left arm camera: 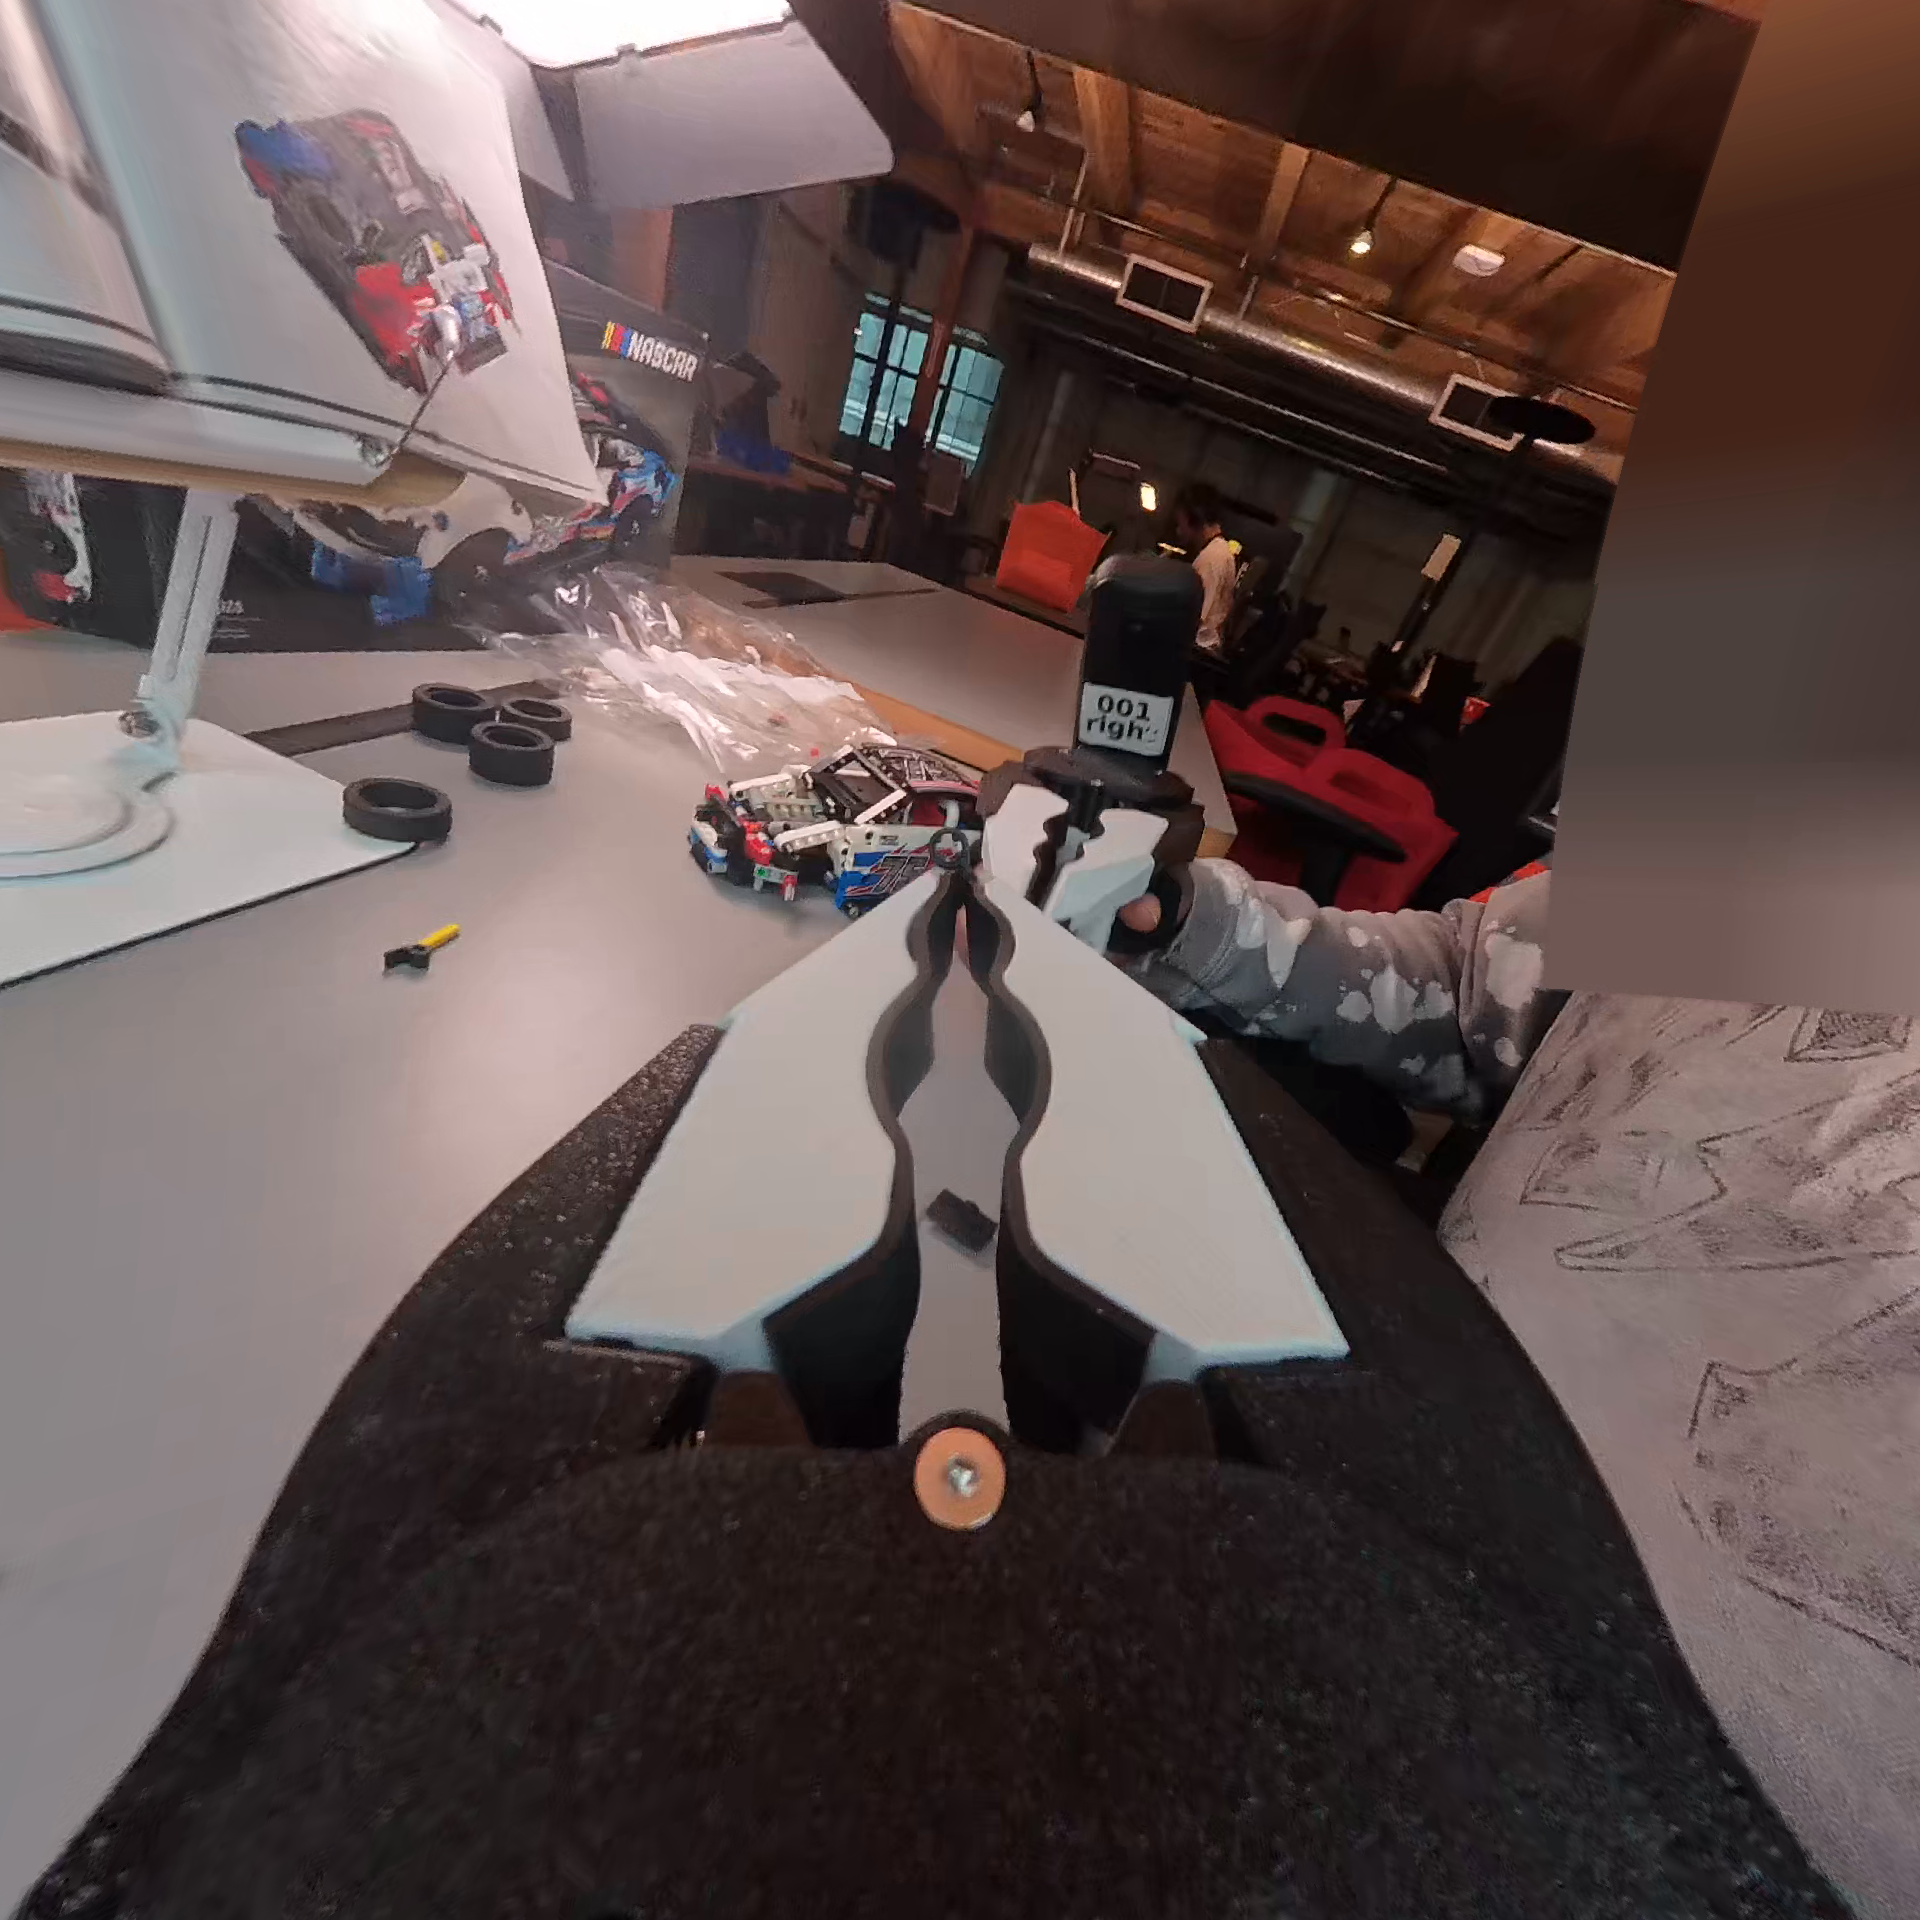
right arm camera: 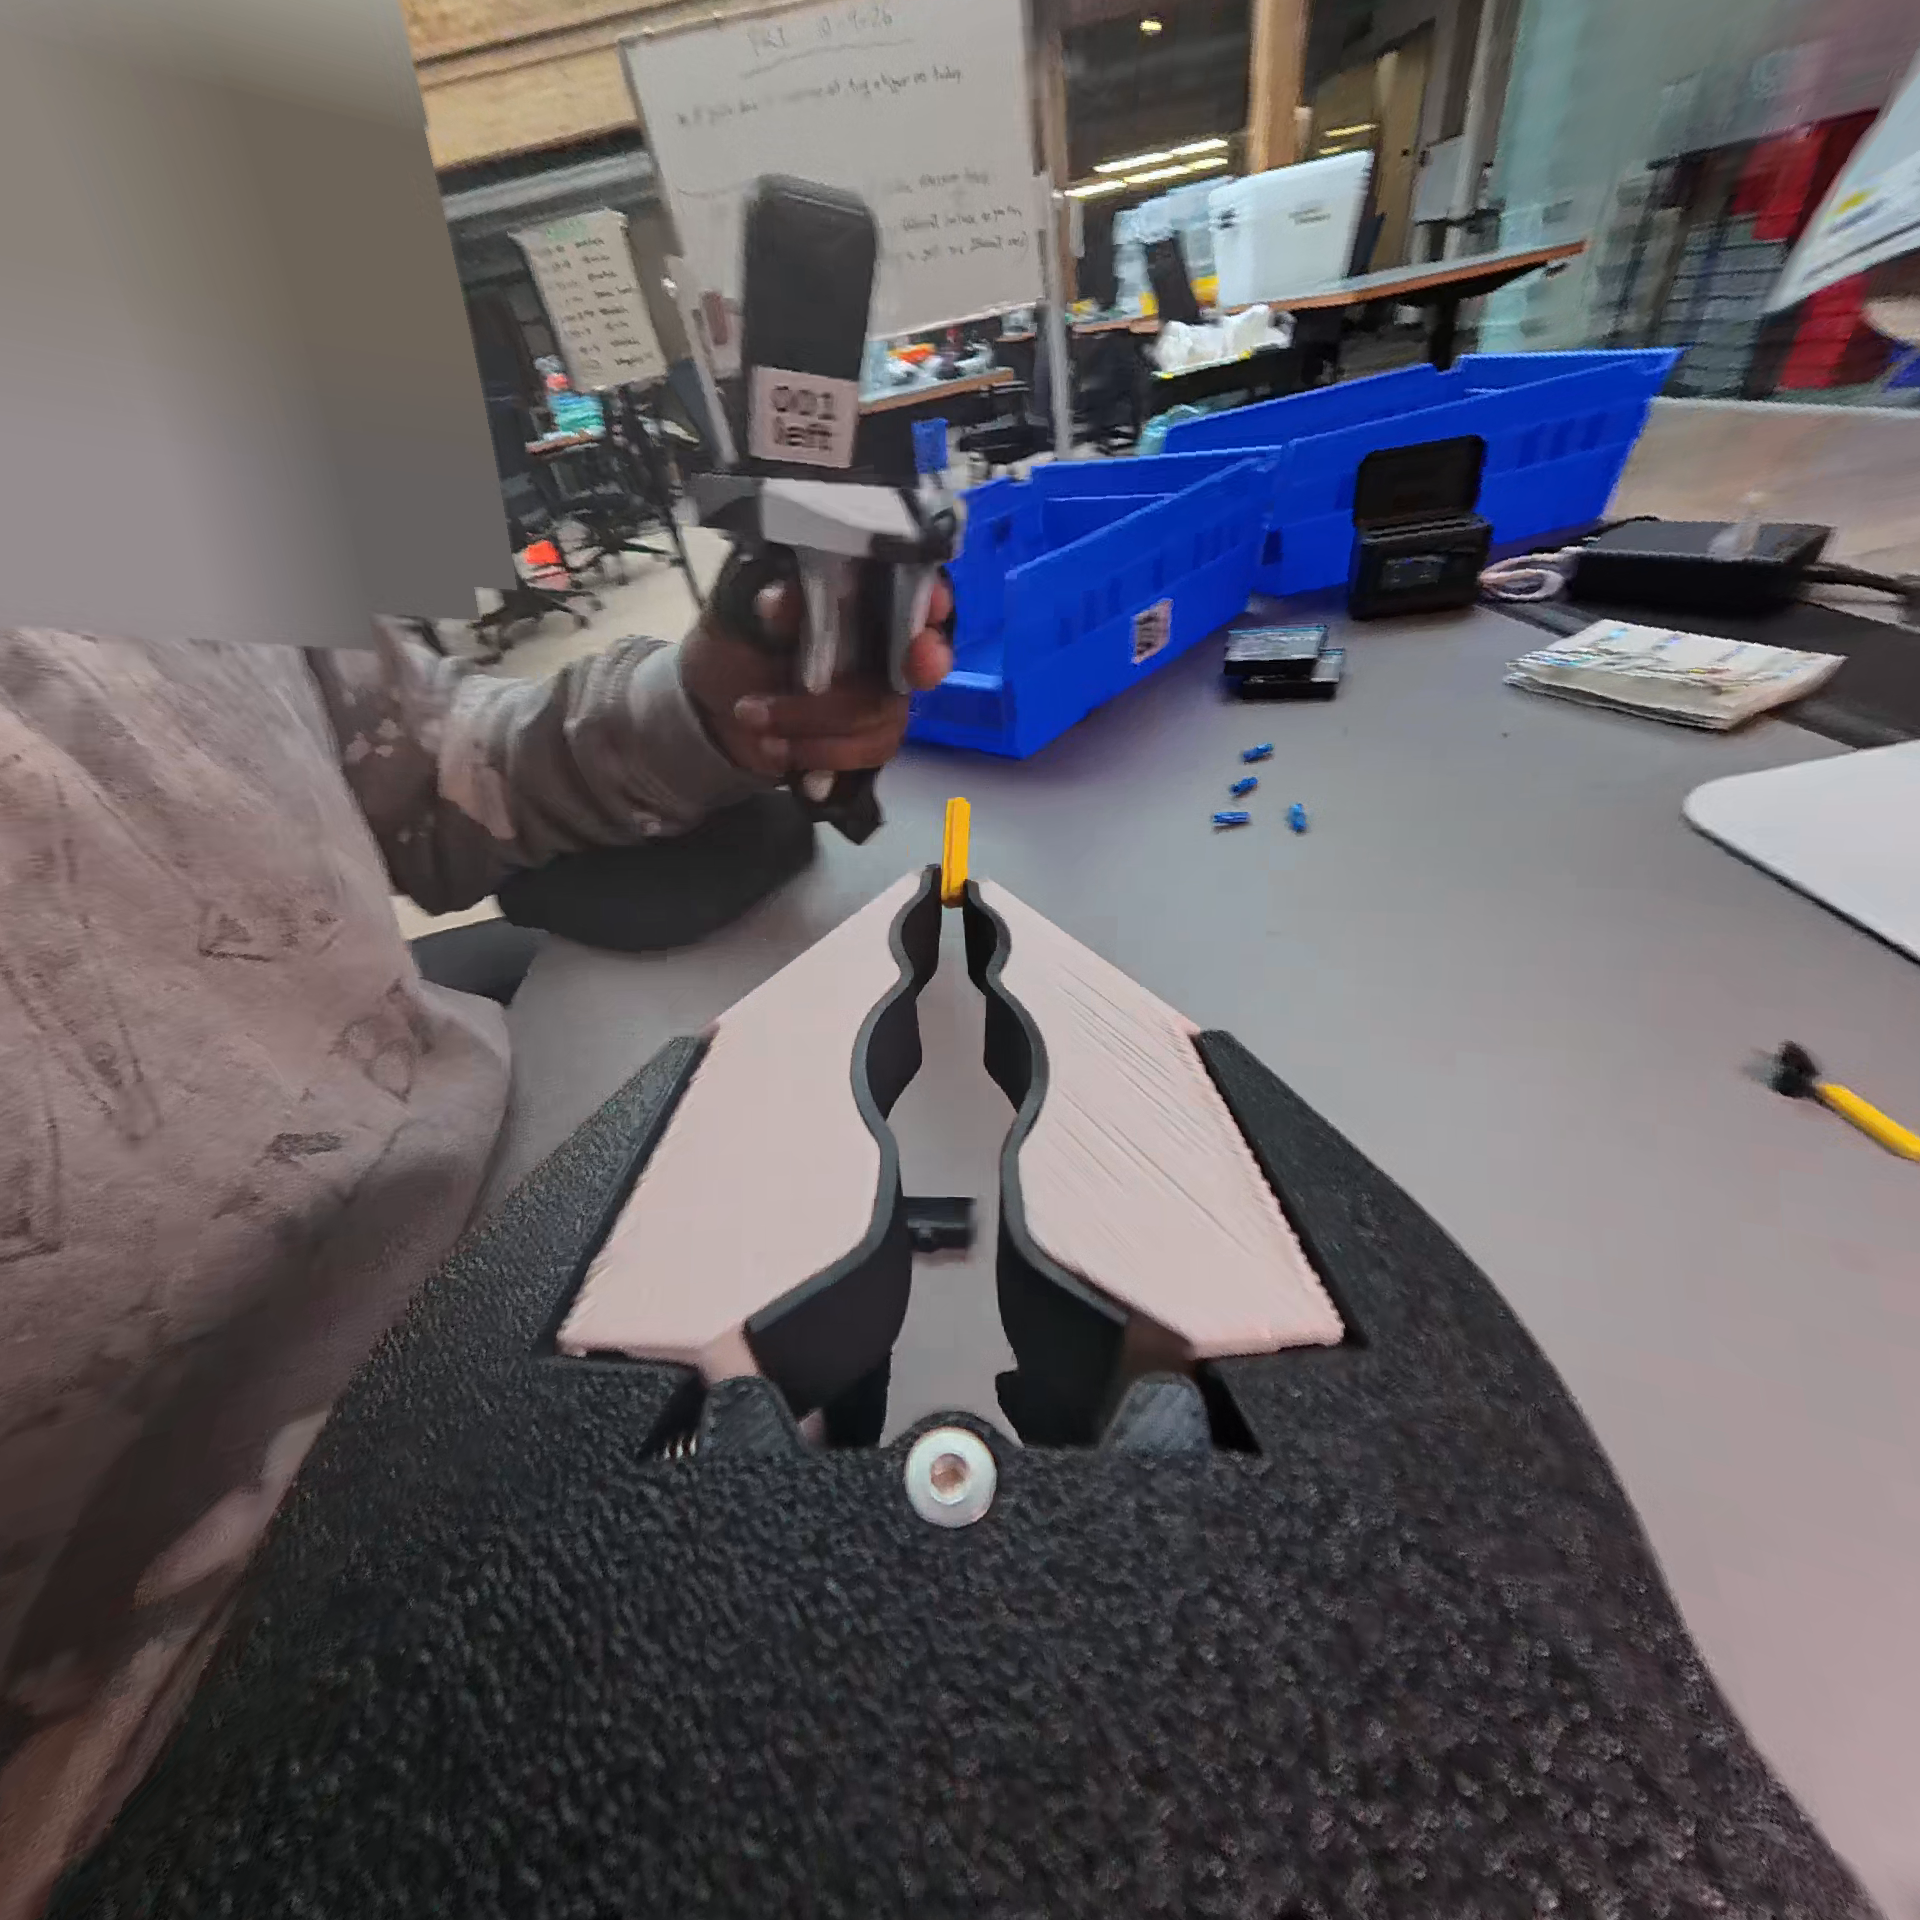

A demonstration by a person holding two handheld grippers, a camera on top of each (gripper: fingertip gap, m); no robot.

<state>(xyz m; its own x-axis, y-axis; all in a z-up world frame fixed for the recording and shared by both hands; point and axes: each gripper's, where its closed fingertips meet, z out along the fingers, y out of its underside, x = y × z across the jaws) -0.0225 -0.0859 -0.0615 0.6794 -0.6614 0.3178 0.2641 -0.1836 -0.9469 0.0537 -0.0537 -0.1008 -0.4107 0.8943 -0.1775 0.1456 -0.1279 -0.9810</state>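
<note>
Left gripper (left arm camera: 951, 883) pinched nearly closed on a small black ring piece (left arm camera: 948, 847), just in front of the toy car (left arm camera: 831, 826). Right gripper (right arm camera: 951, 894) clamped on a yellow pin (right arm camera: 956, 847), nearby. Best kept firm, aligned slowly.

Timber ceiling (left arm camera: 1195, 156), metal ducts (left arm camera: 1299, 312), paned window (left arm camera: 914, 384); whiteboard (right arm camera: 831, 156), possibly desks behind; grey tabletop (right arm camera: 1455, 987).

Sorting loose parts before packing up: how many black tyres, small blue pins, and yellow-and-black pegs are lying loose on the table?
Black tyres: 4
Small blue pins: 5
Yellow-and-black pegs: 1
Total: 10
</note>
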